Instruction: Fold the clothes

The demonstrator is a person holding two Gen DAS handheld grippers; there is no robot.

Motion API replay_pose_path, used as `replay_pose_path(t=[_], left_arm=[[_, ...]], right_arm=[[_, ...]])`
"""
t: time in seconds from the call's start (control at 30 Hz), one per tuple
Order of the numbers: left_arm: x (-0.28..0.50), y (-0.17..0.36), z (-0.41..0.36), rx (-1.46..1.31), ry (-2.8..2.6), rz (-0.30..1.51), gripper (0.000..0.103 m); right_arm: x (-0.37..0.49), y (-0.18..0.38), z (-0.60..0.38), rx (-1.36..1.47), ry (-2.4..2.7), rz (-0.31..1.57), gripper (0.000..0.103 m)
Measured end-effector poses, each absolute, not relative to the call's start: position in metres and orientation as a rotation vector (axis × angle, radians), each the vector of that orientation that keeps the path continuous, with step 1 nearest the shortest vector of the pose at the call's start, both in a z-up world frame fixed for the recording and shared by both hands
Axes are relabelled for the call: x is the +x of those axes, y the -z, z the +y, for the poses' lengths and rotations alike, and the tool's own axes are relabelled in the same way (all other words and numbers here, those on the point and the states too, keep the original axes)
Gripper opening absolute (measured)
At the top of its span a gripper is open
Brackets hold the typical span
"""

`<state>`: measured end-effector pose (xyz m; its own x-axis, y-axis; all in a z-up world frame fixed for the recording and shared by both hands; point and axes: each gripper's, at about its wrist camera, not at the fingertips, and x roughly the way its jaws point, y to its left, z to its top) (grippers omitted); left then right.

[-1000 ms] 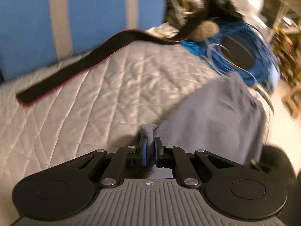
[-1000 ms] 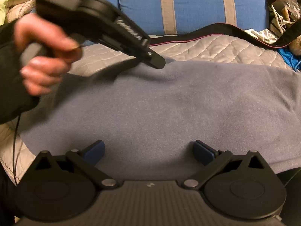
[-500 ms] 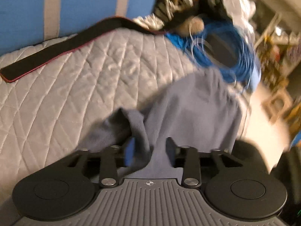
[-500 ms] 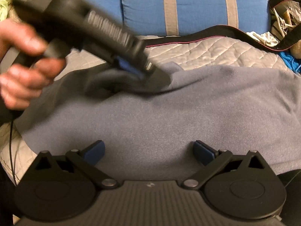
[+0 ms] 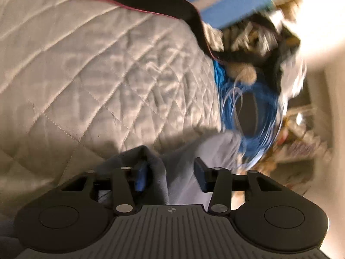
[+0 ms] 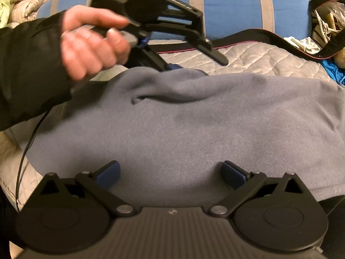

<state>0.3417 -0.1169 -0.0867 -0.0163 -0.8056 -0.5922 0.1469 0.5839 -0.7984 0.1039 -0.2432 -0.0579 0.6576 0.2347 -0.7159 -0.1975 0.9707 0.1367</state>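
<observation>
Lying spread across the quilted bedspread (image 6: 254,56), the grey-blue fleece garment (image 6: 194,129) looks to be early in its folding: most of it is one flat layer, and only its far edge, on the side toward the blue cushion (image 6: 228,2), is bunched into a soft ridge with a shadowed crease just beneath it. I cannot tell from either view whether a full fold has been laid already; no sleeve, collar or hem can be made out, so what kind of garment it is stays unclear. Squaring the edges and the further folds appear to remain.

The left gripper (image 6: 194,64) sits at that far ridge, its fingers parted; one blue pad (image 6: 173,66) touches the fleece while the other finger stands free above the bedspread. In its own blurred view, the left gripper (image 5: 170,174) has a hump of the fabric rising between its separated pads without being pinched. The person's left hand (image 6: 90,43) grips its handle.

The right gripper (image 6: 170,174) hovers over the near part of the garment, the side away from the cushion, spread wide and holding nothing.

The fleece is matte, thick and softly napped, and it drapes in rounded rolls rather than sharp creases. Beyond it, a black strap (image 6: 248,37) with a red edge lies along the foot of the cushion.
</observation>
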Motion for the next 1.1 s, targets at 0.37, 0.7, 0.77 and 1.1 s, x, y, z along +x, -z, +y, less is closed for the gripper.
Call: replay_pose_path(t=[0.37, 0.7, 0.77, 1.1], left_arm=[[0.371, 0.074, -0.113, -0.600, 0.736, 1.289, 0.003], [0.374, 0.072, -0.122, -0.420, 0.765, 1.322, 0.016], [0.370, 0.066, -0.117, -0.398, 0.768, 1.306, 0.029], [0.351, 0.048, -0.083, -0.302, 0.774, 1.271, 0.035]], right_arm=[[0.101, 0.063, -0.233, -0.036, -0.236, 0.830, 0.103], [0.101, 0.060, -0.233, -0.033, -0.239, 0.835, 0.103], [0.100, 0.059, -0.232, -0.033, -0.239, 0.835, 0.103], [0.102, 0.059, -0.233, -0.028, -0.236, 0.838, 0.102]])
